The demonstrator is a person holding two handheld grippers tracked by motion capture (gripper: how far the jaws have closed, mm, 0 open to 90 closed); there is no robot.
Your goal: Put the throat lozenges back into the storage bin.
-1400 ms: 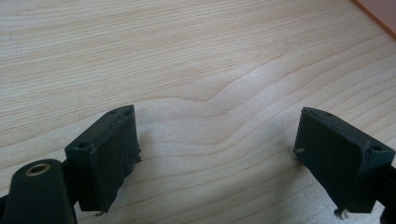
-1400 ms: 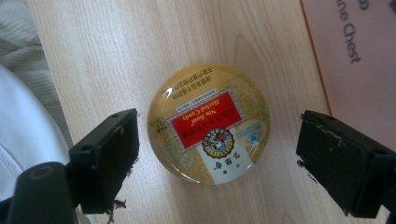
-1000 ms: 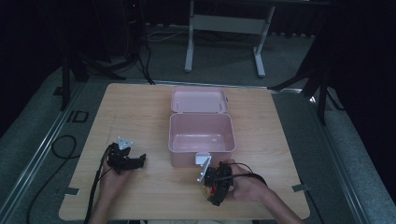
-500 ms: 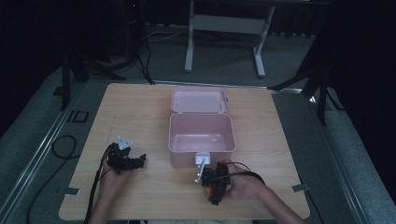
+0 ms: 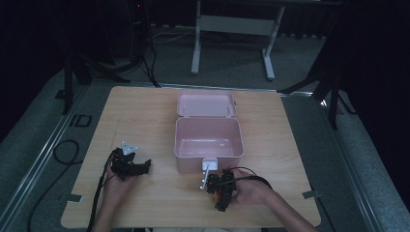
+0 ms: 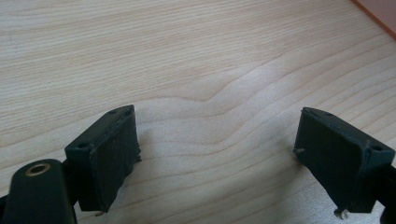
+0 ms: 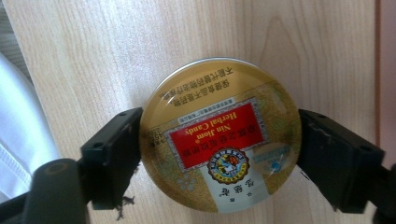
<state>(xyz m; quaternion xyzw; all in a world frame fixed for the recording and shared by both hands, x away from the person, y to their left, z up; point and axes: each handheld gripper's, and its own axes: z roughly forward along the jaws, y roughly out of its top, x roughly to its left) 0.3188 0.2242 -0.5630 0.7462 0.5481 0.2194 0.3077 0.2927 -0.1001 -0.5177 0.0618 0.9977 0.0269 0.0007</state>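
Note:
A round gold candy tin with a red label lies flat on the wooden table. My right gripper has just been closing its jaws around it, and both pads now touch the tin's rim. In the high view the right gripper sits just in front of the open pink box, near its white latch. My left gripper rests low over the table to the left of the box. Its jaws stand wide apart over bare wood with nothing between them.
The pink box's lid lies folded back toward the far side, and its inside looks bare. Cables trail from both grippers toward the near edge. Stands and a metal frame are on the floor beyond the table.
The right gripper has shifted slightly in front of the box. The left gripper has kept still.

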